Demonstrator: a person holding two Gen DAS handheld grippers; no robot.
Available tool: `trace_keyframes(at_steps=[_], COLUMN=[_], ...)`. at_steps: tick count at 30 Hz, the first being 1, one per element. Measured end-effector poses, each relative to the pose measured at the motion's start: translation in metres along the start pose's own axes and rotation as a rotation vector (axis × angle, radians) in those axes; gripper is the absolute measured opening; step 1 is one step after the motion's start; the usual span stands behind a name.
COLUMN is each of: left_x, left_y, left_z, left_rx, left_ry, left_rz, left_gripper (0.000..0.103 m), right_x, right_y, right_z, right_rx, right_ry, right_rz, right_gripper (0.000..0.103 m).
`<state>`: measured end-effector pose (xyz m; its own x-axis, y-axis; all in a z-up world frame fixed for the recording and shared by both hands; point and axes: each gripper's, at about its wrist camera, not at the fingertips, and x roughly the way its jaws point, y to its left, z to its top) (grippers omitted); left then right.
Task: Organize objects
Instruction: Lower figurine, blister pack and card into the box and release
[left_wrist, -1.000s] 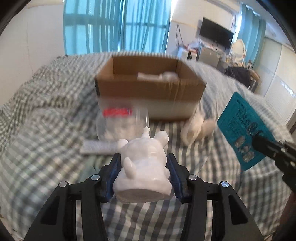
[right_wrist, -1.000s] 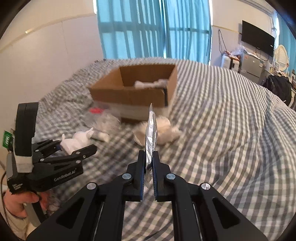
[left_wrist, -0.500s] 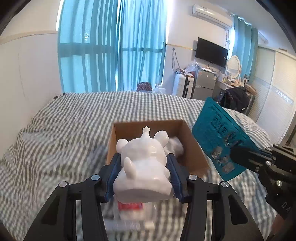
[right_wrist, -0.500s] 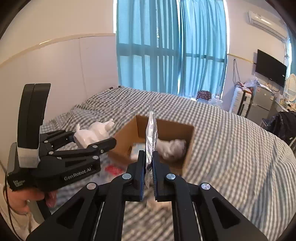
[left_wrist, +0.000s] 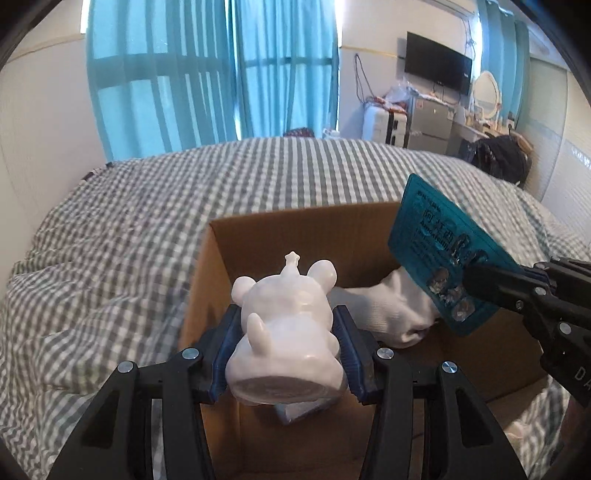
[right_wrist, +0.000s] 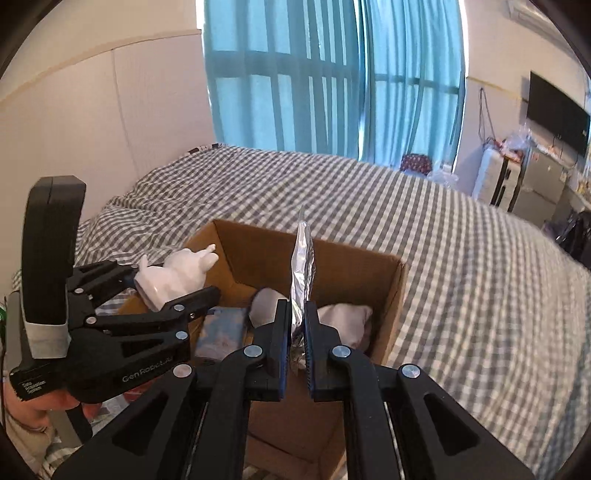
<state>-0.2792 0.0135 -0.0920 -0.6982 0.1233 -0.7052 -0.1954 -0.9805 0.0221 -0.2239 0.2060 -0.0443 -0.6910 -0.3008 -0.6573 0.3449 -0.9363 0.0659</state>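
Left gripper (left_wrist: 286, 345), lower centre of its view, is clamping a white animal figurine (left_wrist: 286, 332) over the open cardboard box (left_wrist: 295, 229). Right gripper (right_wrist: 295, 332), level at lower centre, is pinching an upright foil blister pack (right_wrist: 303, 273) above the box's middle, where white cloth (right_wrist: 343, 317) is lying.

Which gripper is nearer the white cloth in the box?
Right. The right gripper, holding the pill pack, hangs just above the cloth; the left gripper, holding the figurine, is beside it, further off.

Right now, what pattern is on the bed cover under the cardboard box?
A grey-and-white check on the bed cover; the right wrist view shows it best.
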Motion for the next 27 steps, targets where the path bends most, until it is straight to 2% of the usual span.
trace_keyframes(at_steps=[4,6,7,8,9,10,14,16,20,21,23,27], left_x=[-0.007,-0.008,-0.008,-0.011,-0.015,-0.021,-0.058,-0.085,-0.14,-0.156,-0.178,-0.207], left_y=[-0.006,-0.005,-0.005,-0.005,-0.005,-0.005,-0.004,-0.004,-0.005,-0.005,-0.004,0.002], left_z=[0.002,0.004,0.005,0.005,0.005,0.006,0.007,0.007,0.001,-0.003,-0.014,-0.047], left_rx=[0.038,0.022,0.018,0.017,0.02,0.02,-0.015,-0.033,-0.048,-0.051,-0.061,-0.073], left_ry=[-0.046,-0.032,-0.025,-0.024,-0.025,-0.026,-0.039,-0.064,-0.123,-0.148,-0.183,-0.21], left_rz=[-0.023,-0.037,-0.036,-0.028,-0.016,-0.004,0.003,0.008,0.03,0.043,0.056,0.079], left_gripper=[0.052,0.054,0.054,0.054,0.057,0.059,0.074,0.078,0.095,0.099,0.102,0.103], right_x=[0.02,0.02,0.018,0.013,0.007,-0.001,-0.04,-0.066,-0.128,-0.142,-0.17,-0.21], right_y=[-0.013,-0.014,-0.014,-0.014,-0.013,-0.012,-0.004,-0.002,0.01,0.014,0.023,0.041], right_z=[-0.007,-0.006,-0.004,-0.002,-0.001,0.0,0.011,0.012,0.012,0.011,0.008,-0.014], right_rx=[0.049,0.043,0.047,0.052,0.056,0.056,0.021,0.019,-0.008,-0.017,-0.038,-0.067], right_ry=[0.019,0.014,0.005,-0.005,-0.018,-0.033,-0.066,-0.082,-0.124,-0.129,-0.139,-0.17], right_rz=[0.012,0.0,0.003,0.01,0.012,0.003,-0.074,-0.095,-0.153,-0.165,-0.177,-0.196], right_gripper=[0.007,0.008,0.013,0.024,0.031,0.038,0.039,0.039,0.054,0.055,0.058,0.067])
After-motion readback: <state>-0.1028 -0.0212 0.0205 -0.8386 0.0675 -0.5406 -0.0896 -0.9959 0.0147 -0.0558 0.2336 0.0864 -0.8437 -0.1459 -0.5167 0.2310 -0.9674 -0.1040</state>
